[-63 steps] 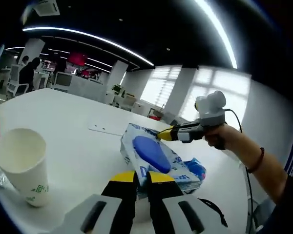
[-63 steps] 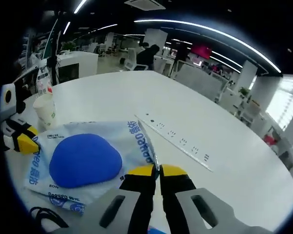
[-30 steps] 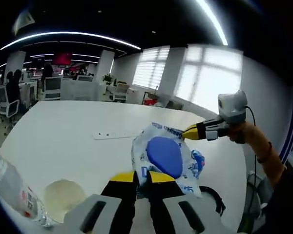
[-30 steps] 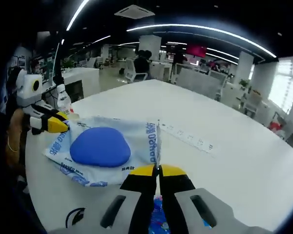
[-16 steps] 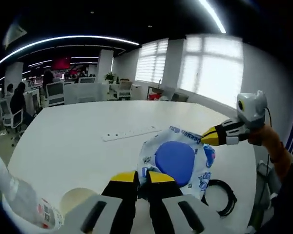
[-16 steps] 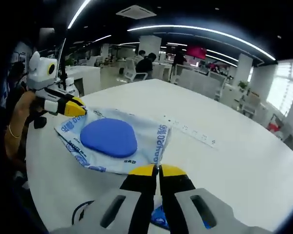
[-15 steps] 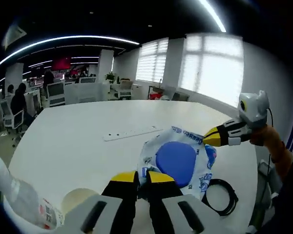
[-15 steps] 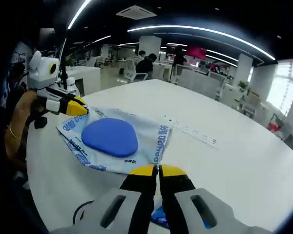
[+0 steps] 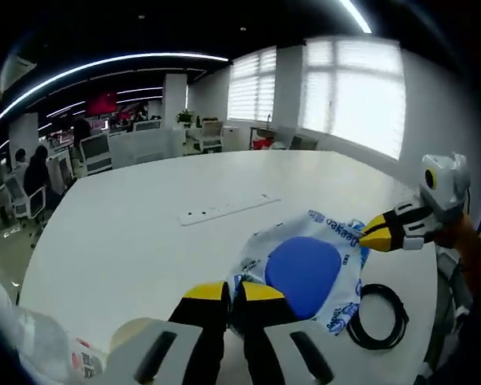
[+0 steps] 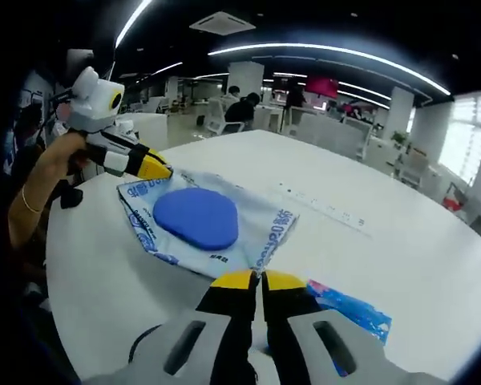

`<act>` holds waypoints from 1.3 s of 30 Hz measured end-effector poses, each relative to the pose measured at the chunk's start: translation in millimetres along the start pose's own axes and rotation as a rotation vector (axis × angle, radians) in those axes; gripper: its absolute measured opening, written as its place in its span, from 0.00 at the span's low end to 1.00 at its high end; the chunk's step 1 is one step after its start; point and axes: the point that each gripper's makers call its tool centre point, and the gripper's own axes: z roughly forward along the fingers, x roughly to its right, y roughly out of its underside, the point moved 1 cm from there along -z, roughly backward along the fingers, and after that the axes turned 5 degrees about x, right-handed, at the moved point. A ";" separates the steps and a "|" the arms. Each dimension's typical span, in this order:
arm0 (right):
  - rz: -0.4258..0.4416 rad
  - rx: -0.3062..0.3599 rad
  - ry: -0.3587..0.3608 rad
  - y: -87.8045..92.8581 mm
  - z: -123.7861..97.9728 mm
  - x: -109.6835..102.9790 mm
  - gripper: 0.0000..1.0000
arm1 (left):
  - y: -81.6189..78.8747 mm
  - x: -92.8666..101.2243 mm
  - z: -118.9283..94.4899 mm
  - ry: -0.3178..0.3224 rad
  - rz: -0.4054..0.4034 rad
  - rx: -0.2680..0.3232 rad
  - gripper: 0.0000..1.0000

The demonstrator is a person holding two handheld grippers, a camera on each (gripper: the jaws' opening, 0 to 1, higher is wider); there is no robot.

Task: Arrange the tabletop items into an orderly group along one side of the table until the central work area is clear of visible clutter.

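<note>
In the left gripper view, the left gripper (image 9: 231, 290) has its 2 yellow-tipped jaws pressed together on the near corner of a white packet with a blue oval (image 9: 305, 273), which hangs stretched above the white table (image 9: 144, 233). Just left of the jaws, at the table's near edge, stand a paper cup (image 9: 132, 333) and a clear plastic bottle (image 9: 32, 341). To the right of the packet, a coiled black cable (image 9: 378, 315) lies near the table edge. At the packet's far corner, the right gripper (image 9: 374, 233), held in a person's hand (image 9: 463, 238), is clamped on the wrapper. Further out, a white power strip (image 9: 228, 208) lies on the middle of the table.

In the right gripper view, the right gripper (image 10: 261, 280) has its jaws closed on the packet's (image 10: 208, 220) near corner. A second blue-printed packet (image 10: 349, 309) lies flat on the table (image 10: 401, 265) just right of the jaws, and the cable (image 10: 140, 341) shows at the near left edge. Across the packet, the left gripper (image 10: 162, 170), held by a hand (image 10: 60, 156), pinches the opposite corner. The power strip (image 10: 325, 211) lies beyond, to the right.
</note>
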 end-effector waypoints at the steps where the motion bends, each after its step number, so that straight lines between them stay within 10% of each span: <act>1: 0.001 0.003 0.001 0.3 -0.1 -0.9 0.01 | 0.0 -0.9 1.4 -0.001 0.005 -0.002 0.03; 19: 0.039 -0.022 0.000 27.6 22.8 -18.1 0.02 | 16.5 -4.9 19.3 -0.099 0.279 -0.151 0.03; 39: -0.005 -0.062 0.020 52.1 23.2 -31.3 0.02 | 36.9 -5.9 34.3 -0.136 0.317 -0.190 0.03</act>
